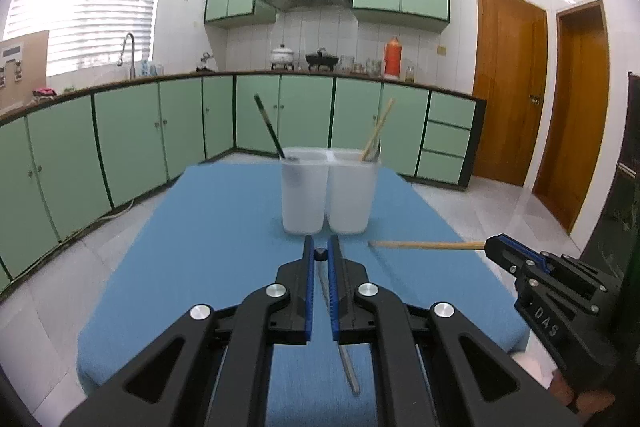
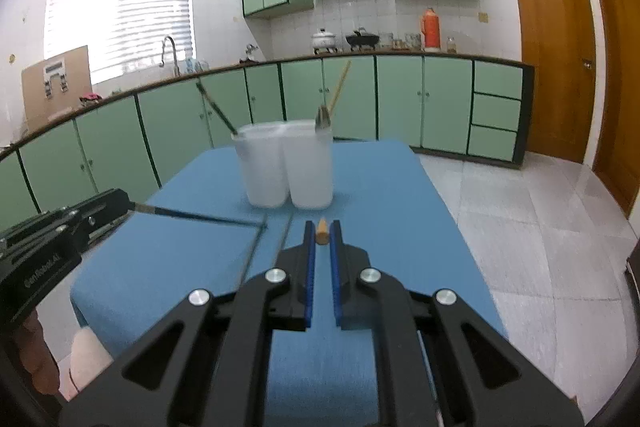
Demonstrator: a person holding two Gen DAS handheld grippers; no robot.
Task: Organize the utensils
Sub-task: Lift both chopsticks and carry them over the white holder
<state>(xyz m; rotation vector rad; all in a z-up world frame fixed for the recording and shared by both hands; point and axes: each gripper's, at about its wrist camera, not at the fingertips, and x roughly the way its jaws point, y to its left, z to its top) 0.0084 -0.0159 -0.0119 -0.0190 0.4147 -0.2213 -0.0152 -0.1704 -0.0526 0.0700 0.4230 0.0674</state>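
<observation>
Two translucent white cups stand side by side on the blue-clothed table (image 1: 200, 247). The left cup (image 1: 302, 199) holds a black chopstick (image 1: 269, 125). The right cup (image 1: 352, 199) holds wooden chopsticks (image 1: 379, 129) and a metal spoon (image 2: 323, 118). My left gripper (image 1: 320, 243) is shut on another black chopstick (image 2: 200, 217), seen end-on in the left wrist view. My right gripper (image 2: 322, 225) is shut on a wooden chopstick (image 1: 428, 246). Both hover in front of the cups. A blurred grey streak (image 1: 346, 363) shows under the left fingers; whether it is a utensil or a shadow I cannot tell.
Green cabinets (image 1: 128, 147) and a countertop with a sink, pots and a red flask (image 1: 392, 59) run along the back. Tiled floor (image 2: 540, 227) lies to the right, with wooden doors (image 1: 508, 83) beyond. The table's edges drop off left and right.
</observation>
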